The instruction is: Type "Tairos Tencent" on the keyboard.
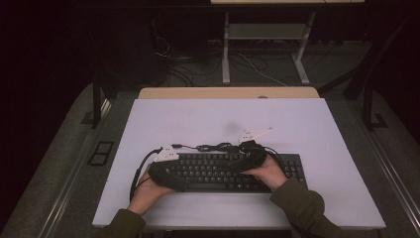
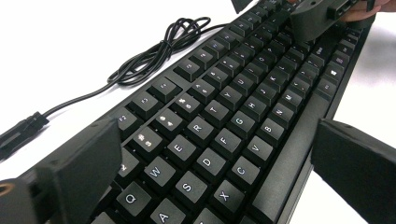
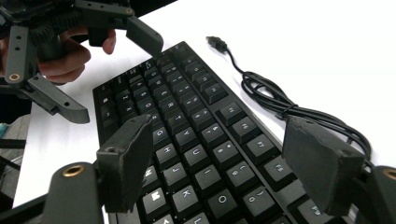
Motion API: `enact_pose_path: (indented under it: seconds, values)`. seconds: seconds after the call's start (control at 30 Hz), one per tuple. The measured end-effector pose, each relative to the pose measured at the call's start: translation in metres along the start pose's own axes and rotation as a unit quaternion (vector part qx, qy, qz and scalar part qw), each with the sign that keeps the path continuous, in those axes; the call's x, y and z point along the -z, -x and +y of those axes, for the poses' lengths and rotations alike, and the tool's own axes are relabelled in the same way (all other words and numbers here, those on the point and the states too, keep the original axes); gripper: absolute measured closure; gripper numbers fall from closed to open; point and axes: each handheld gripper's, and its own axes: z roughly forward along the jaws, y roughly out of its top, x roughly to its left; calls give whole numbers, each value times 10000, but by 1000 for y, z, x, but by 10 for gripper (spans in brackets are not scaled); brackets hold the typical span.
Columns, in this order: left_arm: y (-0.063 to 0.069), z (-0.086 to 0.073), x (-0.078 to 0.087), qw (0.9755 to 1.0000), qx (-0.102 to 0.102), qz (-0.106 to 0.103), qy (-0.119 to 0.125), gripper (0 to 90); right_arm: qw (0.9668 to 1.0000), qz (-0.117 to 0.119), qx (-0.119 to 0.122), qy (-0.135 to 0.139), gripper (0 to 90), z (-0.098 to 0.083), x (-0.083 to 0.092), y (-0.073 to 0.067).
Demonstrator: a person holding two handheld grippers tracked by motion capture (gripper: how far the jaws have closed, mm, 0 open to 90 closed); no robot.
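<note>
From above, my two hands come in at the bottom of the frame and meet over a black keyboard (image 1: 223,171) that lies flat on the white worktop (image 1: 198,124), in the lower middle of the picture. My left gripper (image 1: 166,171) sits over the keyboard's left end, my right gripper (image 1: 250,157) over its right half. The keyboard's cable (image 1: 213,147) lies bunched on the worktop just above its upper edge.

In the left gripper view, my fingers (image 2: 88,163) rise at the lower left and lower right corners, spread wide apart with nothing pressed between them. The keyboard (image 2: 224,121) runs diagonally from the bottom to the upper right, and the letter keys lie in the gap between my fingers. The cable (image 2: 154,56) curls on the white surface at the upper left. My right gripper (image 2: 322,18) shows at the top right, over the far keys.

In the right gripper view, my fingers (image 3: 126,163) stand apart too, one at the lower left and one at the lower right, with keys visible between them and no contact from the pads. The keyboard (image 3: 187,121) stretches toward the upper left, where my left gripper (image 3: 112,70) hangs with its fingers spread. The cable (image 3: 275,98) and its plug lie at the upper right.
</note>
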Motion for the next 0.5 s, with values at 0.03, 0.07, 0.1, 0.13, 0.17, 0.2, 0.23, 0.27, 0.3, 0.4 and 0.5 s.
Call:
enact_pose_path:
  seconds: [0.03, 0.07, 0.1, 0.13, 0.17, 0.2, 0.23, 0.27, 0.3, 0.4, 0.5]
  values:
    - [0, 0, 0, 10000, -13, 17, 10, 36, 10000, 20, -4, 14, 234, 0, 1, 0]
    - [0, 0, 0, 10000, -17, 41, 17, 49, 10000, 17, 9, 35, 232, 0, 1, 1]
    - [0, 1, 1, 10000, -29, 48, 16, 62, 10000, 2, 11, 35, 231, -1, 1, 1]
    - [0, 1, 1, 10000, -54, 54, 12, 70, 10000, -13, 17, 37, 227, -1, 1, 1]
    - [0, 1, 1, 10000, -56, 60, 16, 85, 10000, -22, 10, 49, 225, -1, 2, 1]
    - [0, 1, 1, 10000, -38, 64, 35, 106, 10000, -22, -6, 63, 224, -1, 2, 1]
    - [0, 2, 1, 10000, -49, 63, 50, 126, 10000, -31, -16, 77, 224, -1, 3, 1]
    - [0, 2, 1, 9999, -42, 71, 59, 143, 10000, -34, -16, 81, 224, -1, 3, 2]
    - [0, 3, 1, 10000, -56, 66, 48, 150, 9999, -46, -10, 92, 224, -1, 4, 2]
    - [-1, 5, 3, 9999, -72, 49, 73, 206, 9999, -44, -24, 118, 224, -1, 4, 3]
    - [-2, 7, 4, 9999, -69, 63, 89, 269, 9999, -77, -43, 135, 224, -1, 5, 3]
